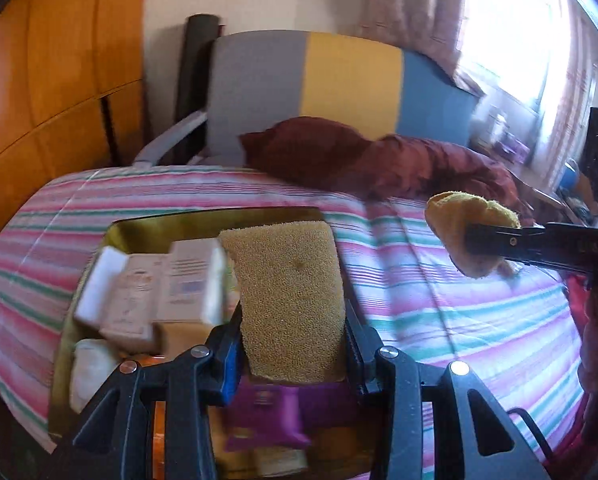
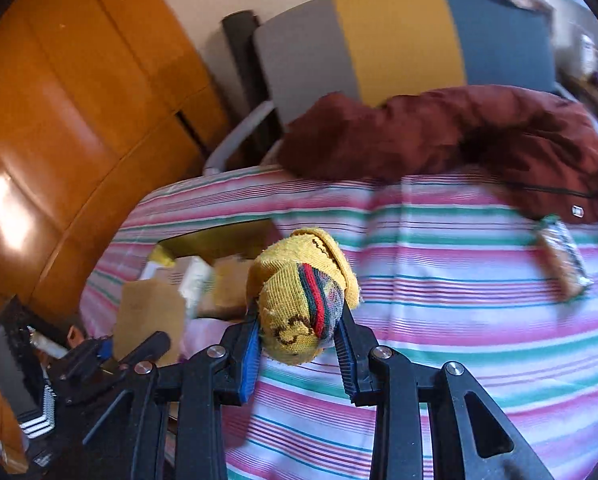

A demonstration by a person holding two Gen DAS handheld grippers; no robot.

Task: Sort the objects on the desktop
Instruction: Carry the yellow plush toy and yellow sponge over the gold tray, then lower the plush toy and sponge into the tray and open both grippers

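You're midway: the box [image 1: 111, 240] on the striped bed [image 1: 439, 320] already holds cartons. Your left gripper [image 1: 295, 320] clamps a sponge [image 1: 287, 304] above it; your right gripper [image 2: 299, 320] pinches a yellow sock [image 2: 303, 300] just right. A wrapped snack bar [image 2: 563, 260] waits far right.

The sponge [image 1: 291, 304] stands between the left jaws, over the box [image 1: 147, 228] on the bed [image 1: 459, 320]. The sock [image 2: 303, 300] sits between the right jaws, the box left of them, a packet [image 2: 563, 260] right, a blanket [image 2: 459, 136] behind.

The print on the pale boxes [image 1: 171, 280] is blurred, and the sponge [image 1: 291, 300] hides the box's contents behind it.
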